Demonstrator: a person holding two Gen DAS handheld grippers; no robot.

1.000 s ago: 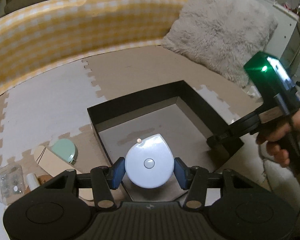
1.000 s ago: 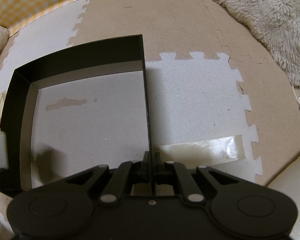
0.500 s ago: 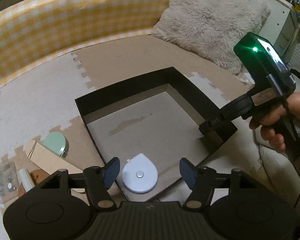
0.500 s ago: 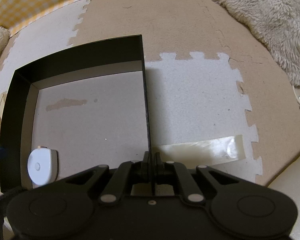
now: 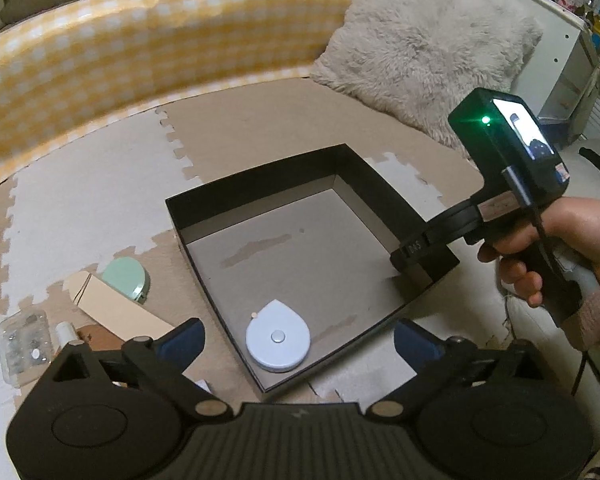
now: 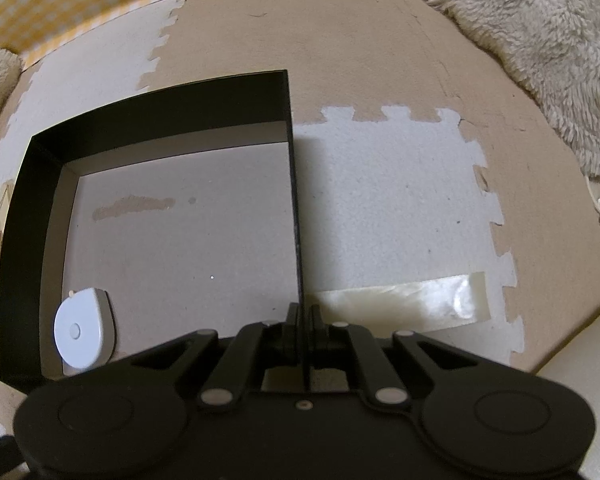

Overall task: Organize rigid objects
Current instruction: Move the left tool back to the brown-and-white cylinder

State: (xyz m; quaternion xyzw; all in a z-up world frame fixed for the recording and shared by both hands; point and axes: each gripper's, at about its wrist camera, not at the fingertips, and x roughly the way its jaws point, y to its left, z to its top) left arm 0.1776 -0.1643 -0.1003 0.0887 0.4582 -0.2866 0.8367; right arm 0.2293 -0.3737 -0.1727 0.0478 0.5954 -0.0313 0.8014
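Two grippers: we hold one in each hand, over a floor of foam mats.
Tape measure [image 5: 278,336]: we see a white, teardrop-shaped case with a small round button in its middle, lying flat in the near left corner of the box, close to two walls.
Box [image 5: 260,178]: shallow, black walls, grey card bottom with a brownish scuff.
Left gripper [image 5: 296,338]: our fingers stand wide apart, holding nothing, above the near edge of the box; the tape measure lies below and between them.
Right gripper [image 6: 303,322]: clenched on the right wall of the box, near its front corner.
Left view only: our right hand [image 5: 556,248] on the handle, a green light on the device, a mint-green round case [image 5: 125,280], a tan card strip [image 5: 116,308], a clear packet [image 5: 22,338].
Right view only: a strip of clear tape [image 6: 404,298] on the white mat beside the box.
Room: a yellow checked cushion edge [image 5: 140,52], a shaggy cream pillow [image 5: 428,40].
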